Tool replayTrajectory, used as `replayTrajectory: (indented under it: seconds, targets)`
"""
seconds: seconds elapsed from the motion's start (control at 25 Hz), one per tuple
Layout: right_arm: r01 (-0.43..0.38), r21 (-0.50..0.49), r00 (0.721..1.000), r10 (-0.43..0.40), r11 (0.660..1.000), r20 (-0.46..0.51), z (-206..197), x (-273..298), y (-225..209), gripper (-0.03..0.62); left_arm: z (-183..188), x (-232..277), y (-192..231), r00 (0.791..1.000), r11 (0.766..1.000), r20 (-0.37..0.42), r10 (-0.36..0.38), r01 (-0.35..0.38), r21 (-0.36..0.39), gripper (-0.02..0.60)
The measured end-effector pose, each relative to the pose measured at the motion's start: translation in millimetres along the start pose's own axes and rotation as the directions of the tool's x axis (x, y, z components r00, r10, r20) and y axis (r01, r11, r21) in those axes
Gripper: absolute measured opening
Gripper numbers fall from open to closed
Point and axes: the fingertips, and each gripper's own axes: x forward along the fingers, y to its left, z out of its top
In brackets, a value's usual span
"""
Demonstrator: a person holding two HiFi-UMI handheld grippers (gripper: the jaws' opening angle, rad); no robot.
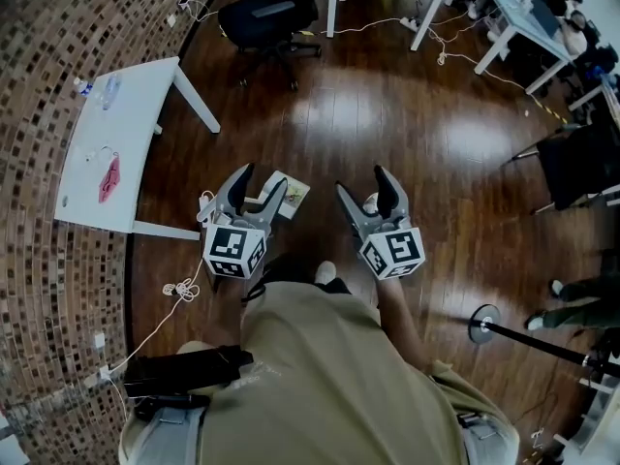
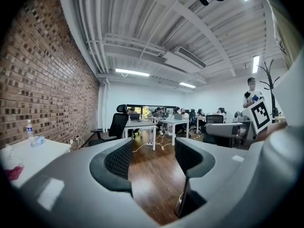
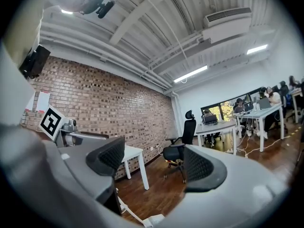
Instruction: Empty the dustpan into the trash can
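Neither a dustpan nor a trash can shows in any view. In the head view my left gripper and right gripper are held side by side in front of the person's body, above the dark wooden floor. Both stand open with nothing between their jaws. The left gripper view looks level along the open left gripper down the room toward desks and seated people. In the right gripper view the open right gripper faces the brick wall, a white table and a black chair. A small flat whitish thing lies on the floor just beyond the left gripper.
A white table stands along the brick wall at the left, with a pink thing and a bottle on it. A black office chair stands farther ahead. A white cable lies at lower left, a round stand base at right.
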Motion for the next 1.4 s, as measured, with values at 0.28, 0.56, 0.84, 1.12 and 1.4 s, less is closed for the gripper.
replayTrajectory:
  seconds: [0.28,0.56,0.84,1.12,1.4]
  targets:
    - [0.031,0.009,0.999,-0.031,0.999,-0.009,-2.7,16.5,-22.2,0.374,-8.8,19.7,32.0,0.998,0.999,-0.048,0.027,-0.026,0.024,0.273]
    - [0.085,0.032,0.996,-0.085,0.996,-0.007,-5.2,44.1,-32.3,0.374,-20.0,26.0,75.3,0.988,0.997,-0.150,-0.022,0.032,0.066,0.287]
    - [0.061,0.031,0.998,-0.060,0.998,-0.018,-10.4,88.3,3.7,0.374,-11.4,3.8,156.1,0.975,0.992,-0.212,-0.067,0.087,0.087,0.330]
    - [0.038,0.031,0.998,-0.037,0.999,-0.044,-21.1,114.4,30.7,0.374,64.6,-30.2,257.8,0.989,0.981,-0.147,-0.019,0.046,0.186,0.360]
    - [0.023,0.060,0.998,-0.020,0.998,-0.053,-26.6,133.7,48.8,0.373,134.0,-65.2,322.8,0.997,0.992,-0.058,-0.058,0.064,0.109,0.360]
